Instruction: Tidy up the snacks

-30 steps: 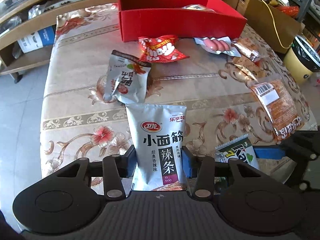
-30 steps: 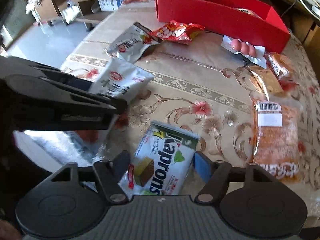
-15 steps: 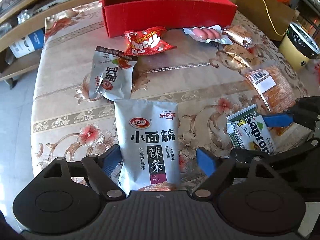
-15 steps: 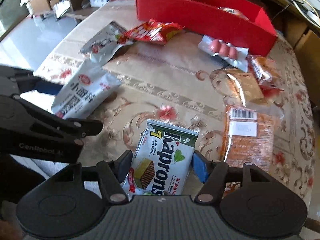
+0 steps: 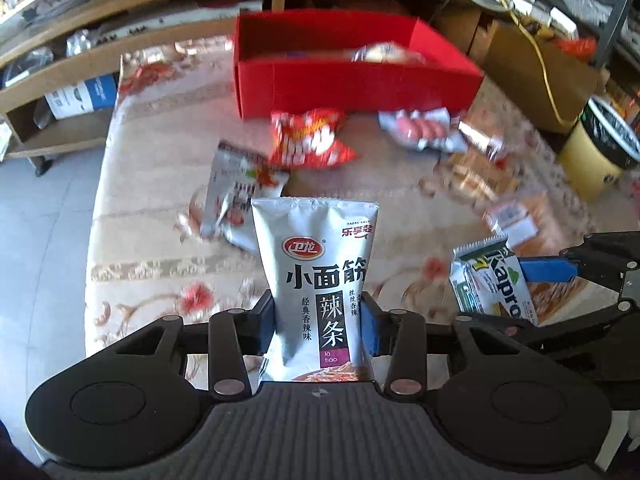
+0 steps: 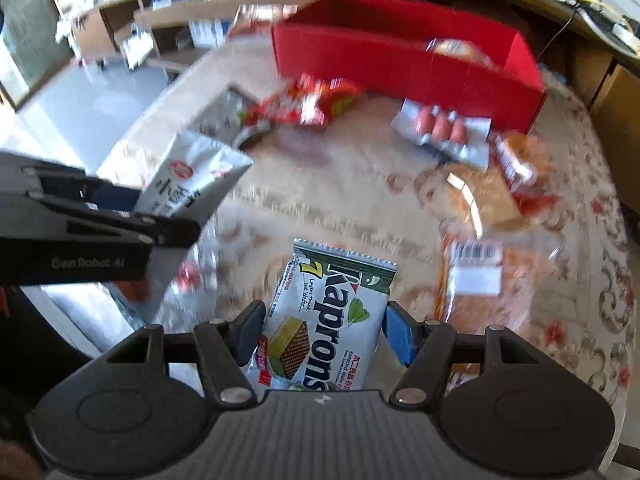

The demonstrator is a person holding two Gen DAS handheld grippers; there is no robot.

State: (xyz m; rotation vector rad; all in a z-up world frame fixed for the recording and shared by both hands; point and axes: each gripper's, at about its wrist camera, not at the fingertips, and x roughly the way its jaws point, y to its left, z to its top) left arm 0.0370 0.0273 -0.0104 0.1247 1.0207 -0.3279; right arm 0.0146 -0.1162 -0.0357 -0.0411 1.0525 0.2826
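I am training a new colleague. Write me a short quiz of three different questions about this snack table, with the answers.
1. True or false: the left tool is shut on the silver spicy-strip packet.
2. Which snack is between the fingers of the right tool? A) the sausage pack B) the Kaprons wafer packet C) the red chips bag
3. Fill in: the container at the far side of the table is a ____ box.

Key:
1. True.
2. B, the Kaprons wafer packet. The sausage pack and the red chips bag lie on the table near the red box.
3. Red.
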